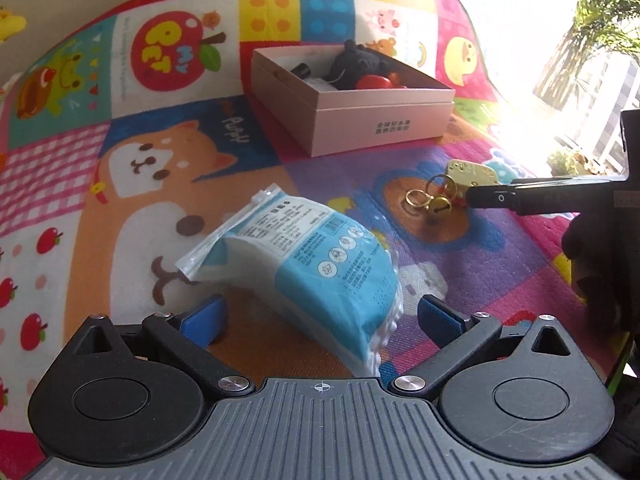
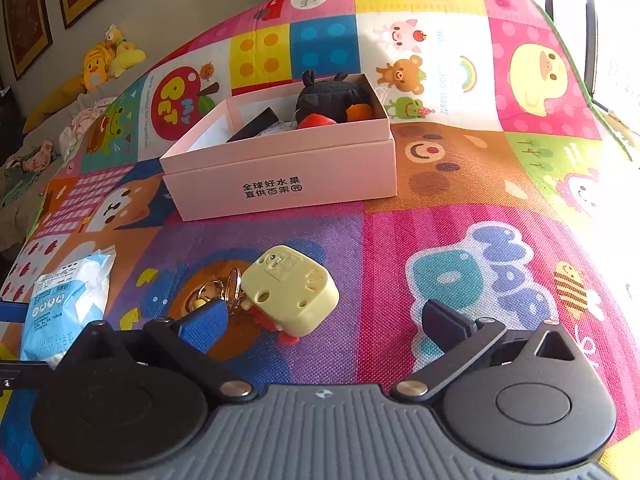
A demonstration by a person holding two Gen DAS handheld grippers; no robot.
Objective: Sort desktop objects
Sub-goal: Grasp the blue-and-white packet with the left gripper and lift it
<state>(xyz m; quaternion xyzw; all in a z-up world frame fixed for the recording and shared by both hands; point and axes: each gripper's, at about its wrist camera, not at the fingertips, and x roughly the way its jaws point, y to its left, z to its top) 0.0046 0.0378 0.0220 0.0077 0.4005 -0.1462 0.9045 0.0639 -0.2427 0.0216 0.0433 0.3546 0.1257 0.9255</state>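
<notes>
The left tongs point(image 1: 320, 316) stand wide around a soft, light, slippery pack of wipes point(image 1: 304, 264), best pinched across its bulging middle. The right tongs point(image 2: 320, 320), also wide, flank a hard yellow keychain charm point(image 2: 290, 294). Both lie mid-mat; the pink box point(image 2: 280, 176) sits farther back on the cartoon play mat point(image 2: 460, 220), sunlit window beyond.

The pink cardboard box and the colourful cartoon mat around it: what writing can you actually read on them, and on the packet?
"全球好水果 直供百果园": front wall of the pink cardboard box.
"MY PET": red apple picture on the colourful cartoon play mat.
"PUPPY": mat, beside the dog picture.
"NAP": mat, large bubble letters.
Blue-and-white plastic packet: print too small to read.
</notes>
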